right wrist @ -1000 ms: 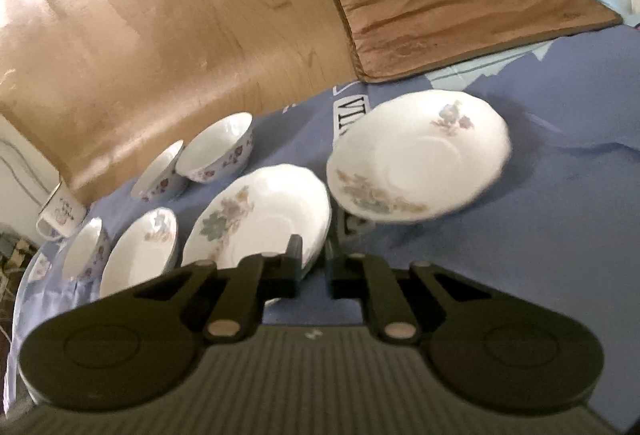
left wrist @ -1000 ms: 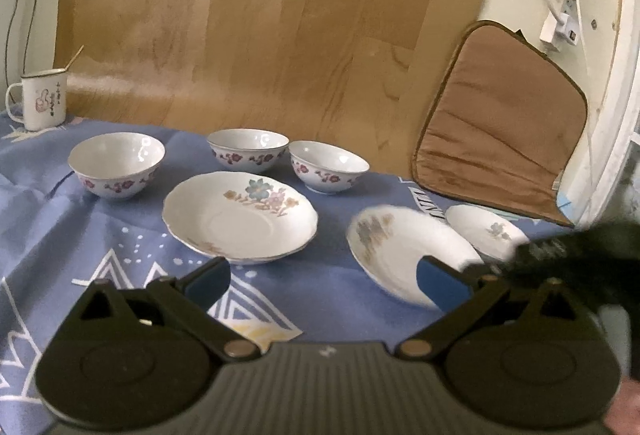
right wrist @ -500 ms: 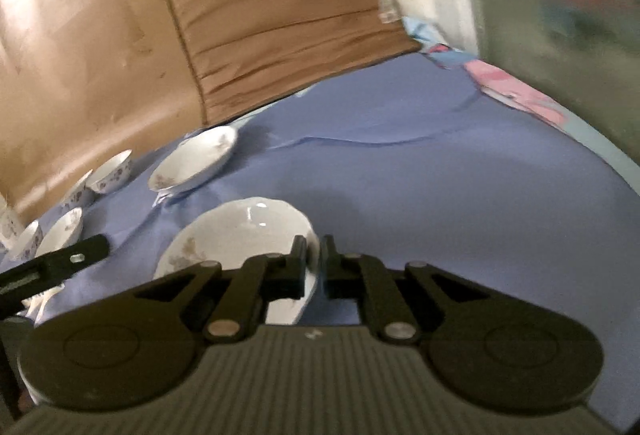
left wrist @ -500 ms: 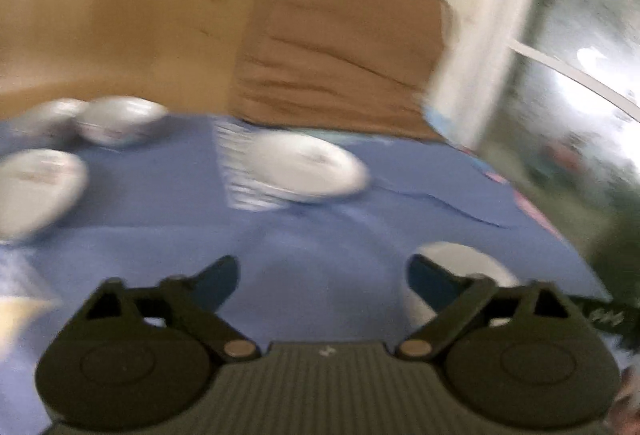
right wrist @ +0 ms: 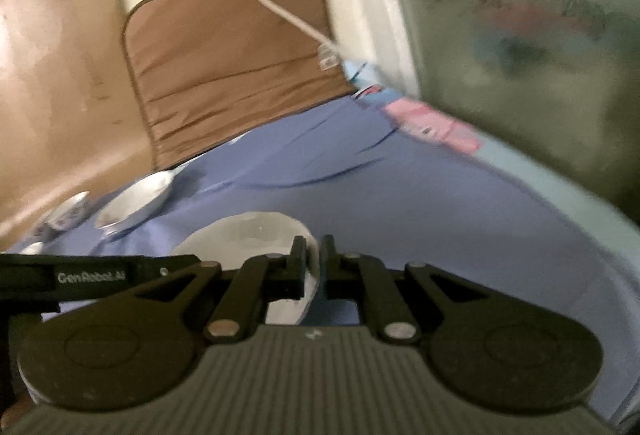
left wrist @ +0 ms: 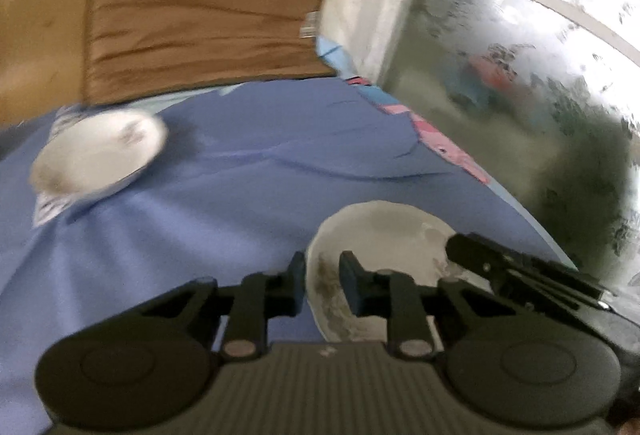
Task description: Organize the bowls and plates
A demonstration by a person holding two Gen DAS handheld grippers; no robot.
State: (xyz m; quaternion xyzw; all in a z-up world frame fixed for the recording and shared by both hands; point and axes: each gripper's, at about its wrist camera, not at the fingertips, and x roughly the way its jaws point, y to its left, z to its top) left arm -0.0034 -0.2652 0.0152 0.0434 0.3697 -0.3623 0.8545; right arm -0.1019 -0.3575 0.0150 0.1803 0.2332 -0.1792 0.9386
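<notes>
Frosted window glass (left wrist: 532, 83) fills the right side of both views, with a white frame (right wrist: 384, 19) beside it and pale wood panelling (right wrist: 52, 87) on the far left. Blue cloth (left wrist: 224, 203) covers the counter and is creased toward the far right, where a pink patch (right wrist: 434, 125) lies at its edge. Against the far wall leans a brown cushion (right wrist: 236, 63), upright, with a white cable (right wrist: 280, 7) hanging across it. Near the middle of the counter lies a white plate (left wrist: 384, 235) with a faint floral print. The right tool (right wrist: 314, 267) has its fingers nearly together with that plate's right rim (right wrist: 310, 289) between them, gripping it. The left tool (left wrist: 322, 285) stands narrow but with a visible gap, set over the plate's near left rim; whether its blue pads (left wrist: 350, 287) touch the rim I cannot tell. In the left view the right tool's black body (left wrist: 520, 271) reaches over the plate from the right. A second white plate (left wrist: 100, 155), blurred, rests well apart on the far left of the cloth. Smaller still, a floral bowl (right wrist: 68, 215) sits just left of that plate in the right view.
</notes>
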